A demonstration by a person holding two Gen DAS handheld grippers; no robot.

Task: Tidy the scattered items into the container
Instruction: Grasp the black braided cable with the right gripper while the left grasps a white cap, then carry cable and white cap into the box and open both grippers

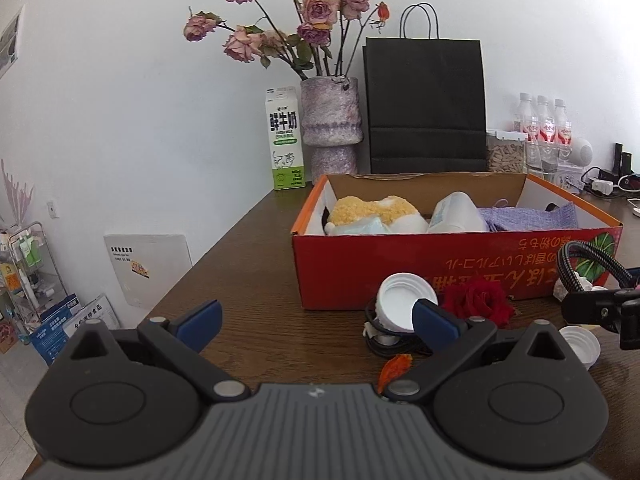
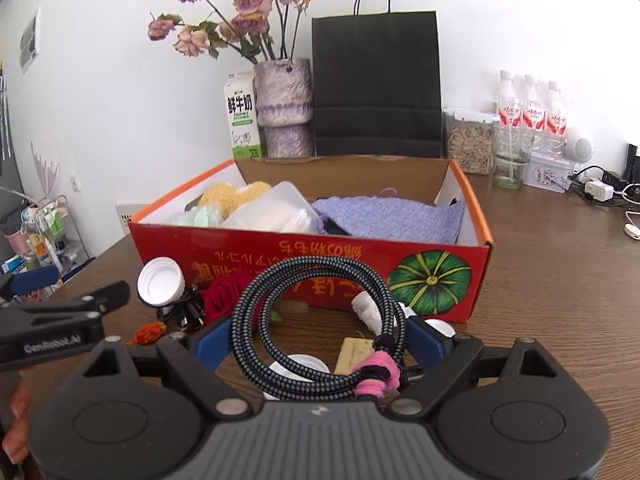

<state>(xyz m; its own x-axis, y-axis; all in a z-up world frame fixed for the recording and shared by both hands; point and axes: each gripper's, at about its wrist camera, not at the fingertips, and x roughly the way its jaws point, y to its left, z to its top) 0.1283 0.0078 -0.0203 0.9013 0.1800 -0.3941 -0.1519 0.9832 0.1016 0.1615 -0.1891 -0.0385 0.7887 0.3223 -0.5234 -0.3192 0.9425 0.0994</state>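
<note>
Your right gripper (image 2: 320,340) grips the cable (image 2: 320,320) coil wide; box (image 2: 312,276) lies dead ahead. Left gripper (image 1: 316,320) open, empty.

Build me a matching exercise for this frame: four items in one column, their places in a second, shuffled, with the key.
Items:
1. coiled black-and-white braided cable
2. folded lilac knitted cloth
3. red fabric rose
4. green-and-white milk carton

Places:
A. on the table against the red cardboard box front
B. between the right tool fingers
C. at the wall beside the purple vase
D. inside the box

Pairs: 1-B, 2-D, 3-A, 4-C
</note>
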